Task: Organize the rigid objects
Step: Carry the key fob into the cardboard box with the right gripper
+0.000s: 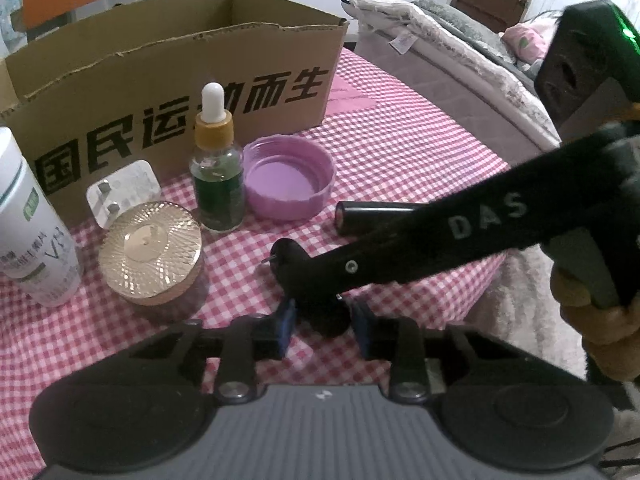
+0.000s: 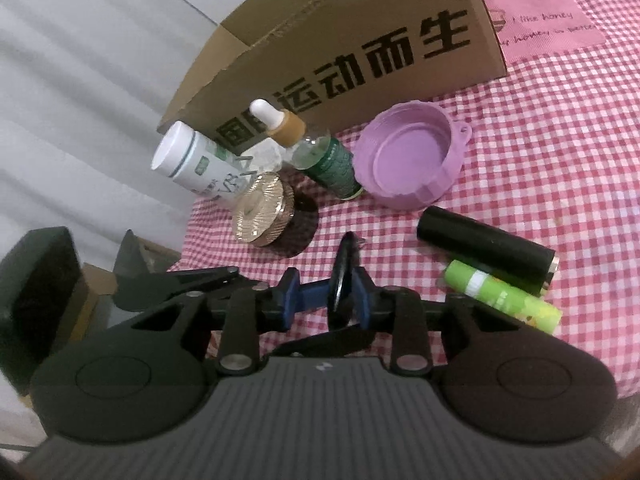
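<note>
The left claw (image 1: pixel 324 330) is closed on a small black disc (image 2: pixel 343 264), low over the checked cloth (image 1: pixel 400 152). The right claw (image 2: pixel 328 298) has the same disc between its fingers, but its grip cannot be told. Just beyond lie a black tube (image 1: pixel 372 216) and a gold jar (image 1: pixel 150 250). Farther back stand a dropper bottle (image 1: pixel 218 172), a purple lid (image 1: pixel 288 176) and the box (image 1: pixel 180 80).

Cloth: we see a pink checked tablecloth (image 1: pixel 400 168).
Bed: we see a bed (image 1: pixel 448 52) beside it.
</note>
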